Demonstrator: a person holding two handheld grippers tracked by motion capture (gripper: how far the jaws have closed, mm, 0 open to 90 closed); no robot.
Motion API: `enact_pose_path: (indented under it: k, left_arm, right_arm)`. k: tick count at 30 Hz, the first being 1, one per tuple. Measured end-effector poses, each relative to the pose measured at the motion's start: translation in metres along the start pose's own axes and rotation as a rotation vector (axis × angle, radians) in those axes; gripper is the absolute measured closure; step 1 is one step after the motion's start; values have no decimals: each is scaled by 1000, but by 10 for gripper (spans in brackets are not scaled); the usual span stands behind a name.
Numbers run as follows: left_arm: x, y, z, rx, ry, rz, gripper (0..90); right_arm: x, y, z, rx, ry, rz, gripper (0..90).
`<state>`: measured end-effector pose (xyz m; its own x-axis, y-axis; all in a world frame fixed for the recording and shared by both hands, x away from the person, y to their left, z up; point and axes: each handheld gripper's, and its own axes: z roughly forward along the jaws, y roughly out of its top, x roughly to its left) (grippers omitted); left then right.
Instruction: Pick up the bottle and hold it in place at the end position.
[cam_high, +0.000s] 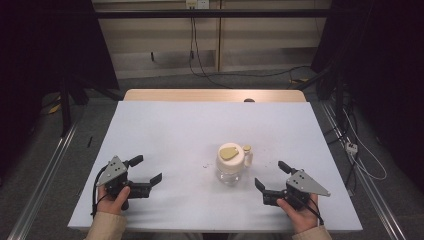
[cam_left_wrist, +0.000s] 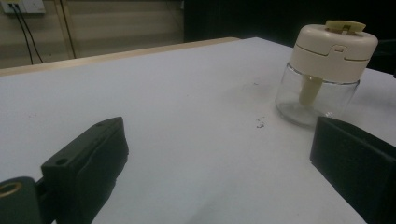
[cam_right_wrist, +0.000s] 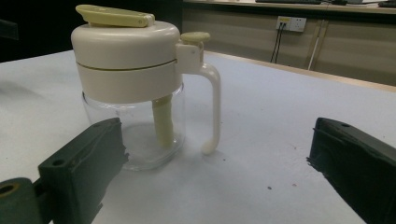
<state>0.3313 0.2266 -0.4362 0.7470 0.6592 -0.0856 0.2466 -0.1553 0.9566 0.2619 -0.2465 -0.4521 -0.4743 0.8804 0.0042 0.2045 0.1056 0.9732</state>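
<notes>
A clear glass jar (cam_high: 231, 165) with a cream lid, a yellow-green flap on top and a cream handle stands upright near the middle of the white table (cam_high: 190, 125). My left gripper (cam_high: 146, 169) rests at the front left, jaws open and nothing between them. In the left gripper view the jar (cam_left_wrist: 322, 74) sits far off at the right. My right gripper (cam_high: 272, 176) is held at the front right, open and empty, just short of the jar. The right gripper view has the jar (cam_right_wrist: 135, 88) close ahead, left of centre, its handle (cam_right_wrist: 212, 109) toward the gap between the jaws.
Small dark crumbs (cam_left_wrist: 259, 123) lie on the table beside the jar. The wooden table edge (cam_high: 215, 95) runs along the far side. Cables (cam_high: 200, 55) hang down a pale wall behind, and metal rails (cam_high: 45, 170) flank the table.
</notes>
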Motion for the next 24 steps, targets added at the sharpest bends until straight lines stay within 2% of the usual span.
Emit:
enact_pose_path:
  k: [6,13,24]
  left_arm:
    - [-1,1,-1,-9,-1,4,37]
    - [-1,1,0,-6,0,10,37]
    - [-2,1,-1,-10,1,12,37]
  right_arm:
    - [2,2,3,0,-3,3,30]
    - [8,6,10,-8,16,7,31]
    - [26,10,24,1,30,18,34]
